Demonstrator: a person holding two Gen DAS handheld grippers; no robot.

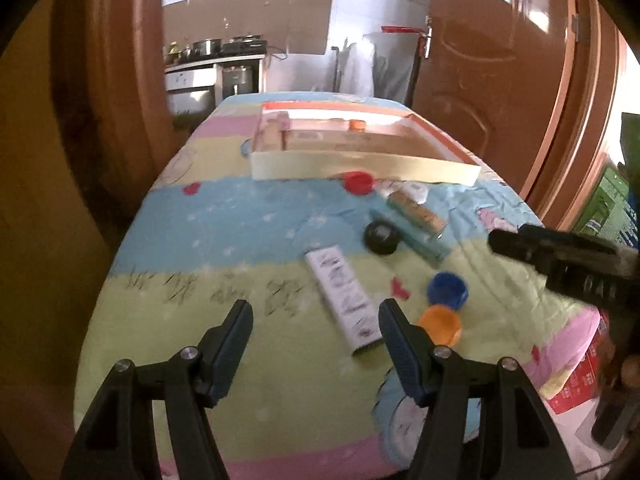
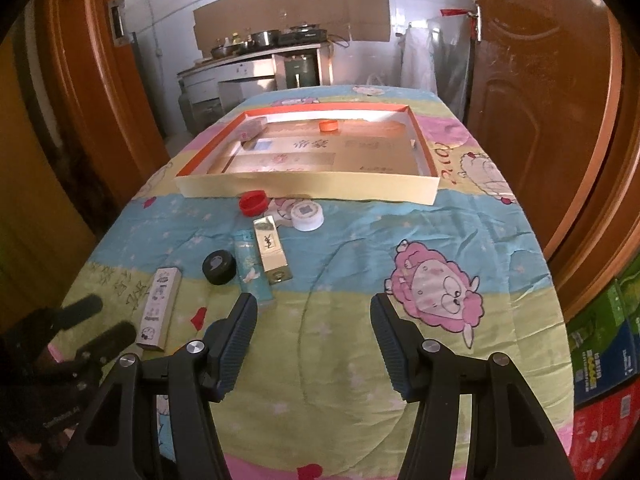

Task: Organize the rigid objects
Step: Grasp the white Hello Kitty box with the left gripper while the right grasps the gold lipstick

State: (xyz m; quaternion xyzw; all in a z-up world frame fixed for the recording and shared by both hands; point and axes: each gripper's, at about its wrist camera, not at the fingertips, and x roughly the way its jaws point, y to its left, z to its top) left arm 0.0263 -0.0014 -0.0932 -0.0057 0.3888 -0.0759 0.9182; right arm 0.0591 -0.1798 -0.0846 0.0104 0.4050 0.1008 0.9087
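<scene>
Here both hand-held grippers, left [image 1: 316, 322] and right [image 2: 314, 314], hang released over bare quilt [image 2: 340, 240] near its front edge.

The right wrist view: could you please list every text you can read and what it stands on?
"YSL" monogram: gold box.
"2012", upside down: blanket.
Large characters on the tray floor: too blurred to read.
Print on the white box and the side cartons: too small to read.

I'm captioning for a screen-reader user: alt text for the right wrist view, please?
The open, empty right gripper hovers over a cartoon-print quilt strewn with small boxes and bottle caps, before a shallow orange-rimmed tray. The left gripper shows at lower left.
</scene>
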